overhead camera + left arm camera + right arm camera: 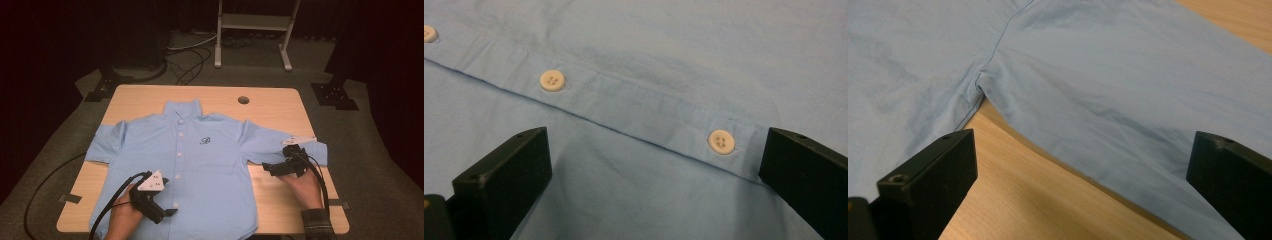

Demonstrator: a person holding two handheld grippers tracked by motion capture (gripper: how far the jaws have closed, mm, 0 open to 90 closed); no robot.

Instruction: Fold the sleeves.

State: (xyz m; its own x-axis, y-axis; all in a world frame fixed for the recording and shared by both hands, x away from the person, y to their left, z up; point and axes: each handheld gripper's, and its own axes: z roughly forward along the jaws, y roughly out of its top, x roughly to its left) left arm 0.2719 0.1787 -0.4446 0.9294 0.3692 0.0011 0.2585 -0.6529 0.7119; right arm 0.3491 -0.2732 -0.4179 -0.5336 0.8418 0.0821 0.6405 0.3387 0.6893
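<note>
Blue shirt point(210, 160) covers the wooden table point(280, 197) beneath both open grippers.

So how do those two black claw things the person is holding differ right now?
The left gripper hovers over the shirt's buttoned front near the hem, while the right gripper sits by the sleeve, at the armpit seam above bare table. The left gripper points rightward across the shirt; the right gripper points leftward. Both have their jaws wide open, holding nothing.
</note>
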